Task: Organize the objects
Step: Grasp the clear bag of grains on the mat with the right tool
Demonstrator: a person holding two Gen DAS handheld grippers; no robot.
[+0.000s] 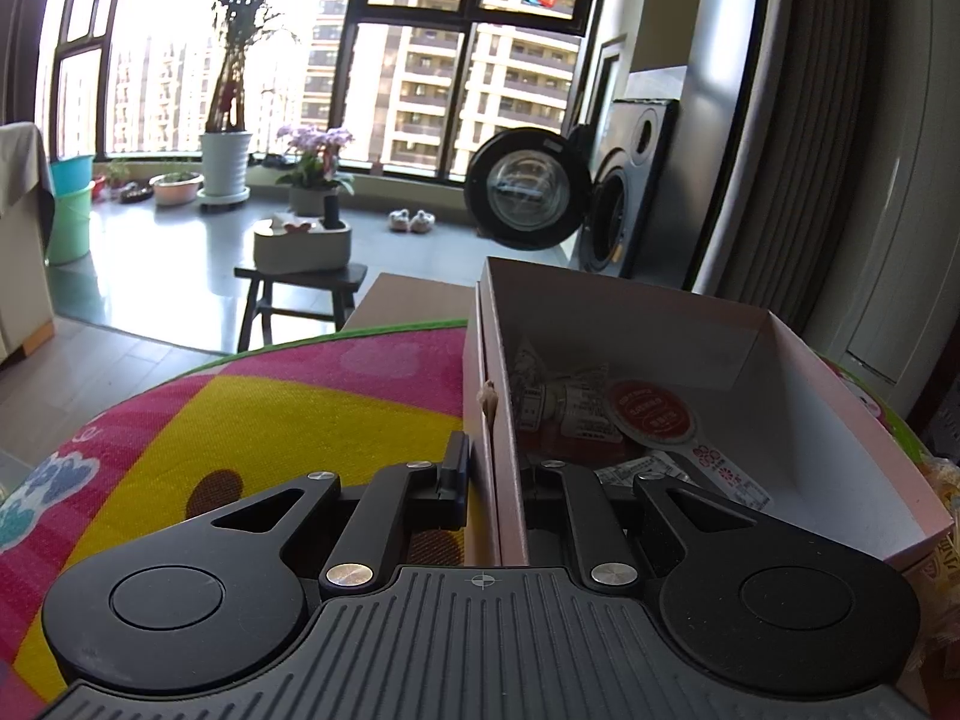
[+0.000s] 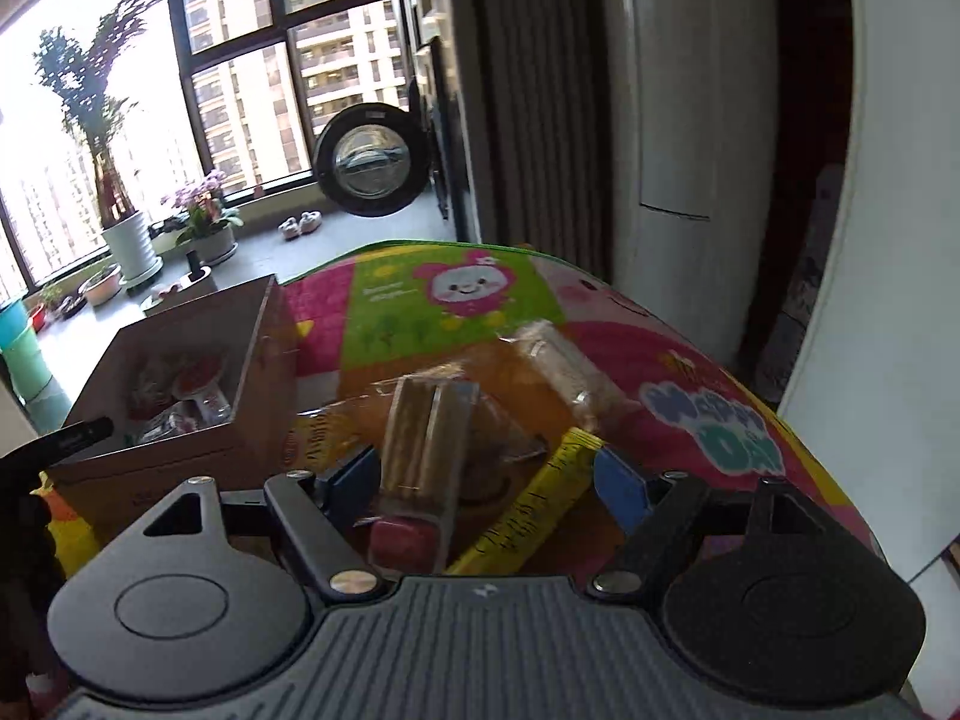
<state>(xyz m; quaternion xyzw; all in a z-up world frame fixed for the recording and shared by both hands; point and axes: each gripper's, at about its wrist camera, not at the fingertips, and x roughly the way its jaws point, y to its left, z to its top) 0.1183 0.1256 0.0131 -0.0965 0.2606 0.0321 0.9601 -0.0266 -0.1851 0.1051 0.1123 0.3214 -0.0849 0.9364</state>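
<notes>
A pink cardboard box (image 1: 660, 324) with white insides stands on a colourful play mat (image 1: 270, 420) and holds several snack packets (image 1: 648, 414). My left gripper (image 1: 495, 474) straddles the box's left wall, one finger outside and one inside, shut on that wall. In the right wrist view the same box (image 2: 168, 468) is at the left. My right gripper (image 2: 486, 483) is open over a pile of snacks on the mat (image 2: 456, 294). A clear packet of brown bars (image 2: 420, 450) lies between its blue pads (image 2: 618, 486), a yellow packet (image 2: 528, 516) beside it and another clear-wrapped packet (image 2: 564, 372) further off.
Beyond the mat's edge stand a dark stool (image 1: 300, 282) carrying a tray, potted plants (image 1: 225, 162) and a washing machine with its round door (image 1: 528, 189) open. Grey curtains (image 2: 528, 90) and a white cabinet (image 2: 672, 120) rise at the right.
</notes>
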